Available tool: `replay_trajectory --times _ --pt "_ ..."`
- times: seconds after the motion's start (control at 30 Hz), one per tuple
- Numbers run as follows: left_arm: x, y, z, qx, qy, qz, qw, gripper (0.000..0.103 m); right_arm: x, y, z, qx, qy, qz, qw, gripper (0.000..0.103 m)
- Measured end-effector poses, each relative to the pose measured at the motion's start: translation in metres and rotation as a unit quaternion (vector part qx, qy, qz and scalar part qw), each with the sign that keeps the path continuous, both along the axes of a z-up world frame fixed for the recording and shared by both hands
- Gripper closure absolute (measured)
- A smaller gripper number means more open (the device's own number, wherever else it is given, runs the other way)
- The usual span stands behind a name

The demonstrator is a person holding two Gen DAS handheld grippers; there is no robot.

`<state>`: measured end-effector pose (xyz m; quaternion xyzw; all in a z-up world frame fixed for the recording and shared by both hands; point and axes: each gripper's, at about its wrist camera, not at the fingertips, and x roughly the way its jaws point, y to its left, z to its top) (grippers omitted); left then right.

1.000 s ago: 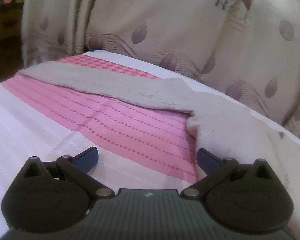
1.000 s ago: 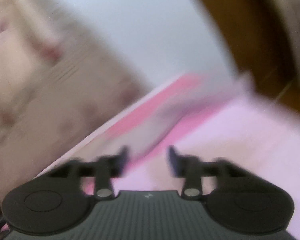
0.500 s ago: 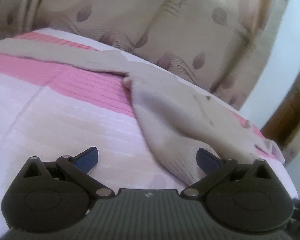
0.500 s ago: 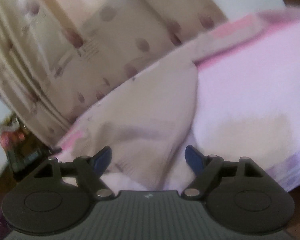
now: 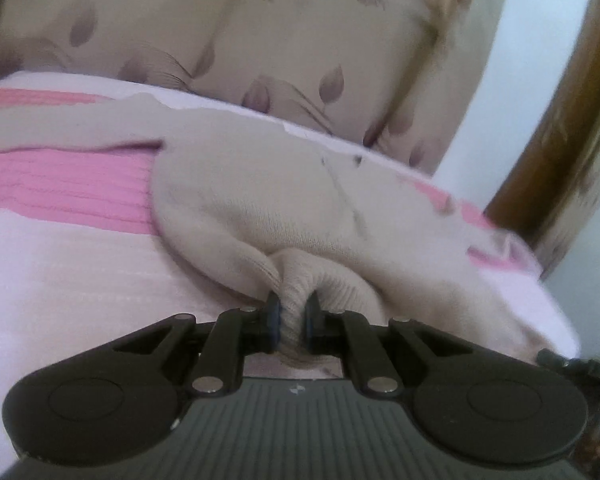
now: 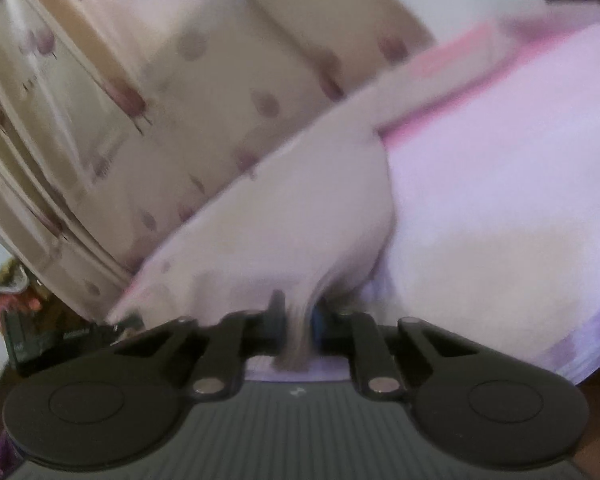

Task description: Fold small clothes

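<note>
1. Soft, even indoor light; no hard shadows on the bed (image 5: pixel 60 264).
2. The curtain (image 5: pixel 228 36) beyond the bed is smeared in both views.
3. The right wrist view is blurrier; fisheye bending curves its edges.

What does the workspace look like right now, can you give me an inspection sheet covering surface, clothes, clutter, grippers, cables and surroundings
Surface: bed cover, pale with pink stripes.
Job's things: one beige knit garment spread along the far edge, its ribbed hem bunched up near the camera.
Clutter: nothing seen on the bed; blurred items beyond its far corner, too unclear to name.
Grippers: left gripper jaws have just closed, hem pinched between them; right gripper jaws have just closed on the same garment's edge.
Cables: nothing seen.
Surroundings: leaf-patterned curtain behind the bed, wooden frame and pale wall beside it.
</note>
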<state>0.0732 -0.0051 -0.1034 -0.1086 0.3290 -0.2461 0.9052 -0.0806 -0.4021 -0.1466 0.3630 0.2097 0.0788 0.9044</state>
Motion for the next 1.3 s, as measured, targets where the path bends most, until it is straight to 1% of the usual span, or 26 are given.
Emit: replay_trajectory --times 0.1,0.2,0.27,0.33,0.4,0.43,0.47,0.5,0.53,0.63,0.7,0.73,0.77,0.8,0.83,0.87,0.9,0.93,0.97,1.0,1.03,1.1,1.17,1.23,1.27,1.3 --pt "-0.027 0.026 0.036 -0.024 -0.001 0.016 0.9996 0.092 -0.025 -0.017 0.032 0.016 -0.036 -0.009 0.999 0.091" --pt "-0.043 0.044 0.05 -0.016 0.029 0.021 0.9992 0.091 -0.05 -0.033 0.054 0.01 -0.049 -0.023 0.998 0.091" --pt "-0.054 0.047 0.041 0.009 0.038 0.025 0.9989 0.088 -0.059 -0.038 0.058 -0.017 -0.038 -0.031 0.999 0.09" --pt "-0.062 0.047 0.029 0.05 0.02 0.04 0.9977 0.081 -0.059 -0.032 0.053 -0.049 -0.016 -0.016 0.999 0.089" --pt "-0.068 0.048 0.02 0.085 -0.004 0.057 0.9947 0.069 -0.054 -0.024 0.037 -0.054 0.013 -0.018 0.998 0.07" --pt "-0.07 0.046 0.015 0.099 -0.014 0.059 0.9933 0.05 -0.049 -0.02 0.029 -0.049 0.021 -0.012 0.999 0.041" --pt "-0.07 0.048 0.012 0.101 -0.02 0.064 0.9926 0.027 -0.044 -0.015 0.02 -0.045 0.026 -0.007 0.999 0.014" --pt "-0.072 0.048 0.01 0.096 -0.027 0.067 0.9927 0.016 -0.041 -0.011 0.014 -0.046 0.025 -0.007 0.999 0.01" --pt "-0.072 0.048 0.007 0.094 -0.033 0.063 0.993 0.003 -0.037 -0.007 0.01 -0.048 0.022 -0.011 0.999 0.01" --pt "-0.067 0.037 0.0 0.101 -0.033 0.051 0.9931 0.003 -0.022 0.001 -0.001 -0.049 0.018 -0.008 0.999 0.01" --pt "-0.059 0.03 -0.011 0.096 -0.01 0.036 0.9947 0.012 -0.013 0.009 -0.011 -0.058 0.011 -0.005 0.998 0.011" --pt "-0.052 0.025 -0.017 0.092 0.007 0.023 0.9955 0.038 -0.012 0.016 -0.012 -0.073 0.0 -0.009 0.997 0.016" --pt "-0.052 0.019 -0.019 0.106 -0.008 0.032 0.9938 0.064 -0.008 0.023 -0.013 -0.089 -0.003 -0.002 0.996 0.037" --pt "-0.05 0.013 -0.02 0.123 -0.011 0.039 0.9916 0.086 -0.004 0.028 -0.013 -0.092 0.0 0.01 0.996 0.063" --pt "-0.045 0.012 -0.019 0.11 0.002 0.035 0.9933 0.092 0.003 0.027 -0.016 -0.065 0.019 0.029 0.997 0.091" --pt "-0.043 0.014 -0.015 0.083 0.012 0.037 0.9958 0.092 0.005 0.022 -0.02 -0.039 0.023 0.034 0.998 0.092" --pt "-0.043 0.015 -0.01 0.072 0.011 0.039 0.9966 0.092 0.005 0.017 -0.022 -0.017 0.021 0.035 0.999 0.092" --pt "-0.044 0.015 -0.004 0.071 0.005 0.042 0.9966 0.093 0.005 0.012 -0.021 0.004 0.019 0.032 0.999 0.092" --pt "-0.046 0.016 0.005 0.064 0.0 0.045 0.9969 0.093 0.001 0.003 -0.018 0.04 0.008 0.026 0.999 0.092" --pt "-0.049 0.02 0.015 0.041 0.003 0.047 0.998 0.093 -0.005 -0.006 -0.013 0.073 -0.007 0.022 0.997 0.092" --pt "-0.051 0.024 0.024 0.019 0.005 0.048 0.9986 0.093 -0.011 -0.014 -0.004 0.094 -0.024 0.019 0.995 0.092" --pt "-0.056 0.029 0.045 -0.011 0.002 0.056 0.9984 0.093 -0.026 -0.024 0.02 0.117 -0.064 0.015 0.991 0.092" --pt "-0.058 0.031 0.062 -0.037 0.007 0.058 0.9976 0.093 -0.041 -0.034 0.048 0.129 -0.107 0.011 0.986 0.092" --pt "-0.058 0.035 0.069 -0.056 0.022 0.061 0.9963 0.093 -0.054 -0.044 0.072 0.121 -0.135 -0.006 0.983 0.092" --pt "-0.057 0.036 0.069 -0.063 0.029 0.063 0.9956 0.093 -0.06 -0.048 0.081 0.111 -0.144 -0.013 0.983 0.092" --pt "-0.055 0.036 0.067 -0.058 0.036 0.059 0.9959 0.092 -0.065 -0.049 0.09 0.085 -0.148 -0.018 0.985 0.092"
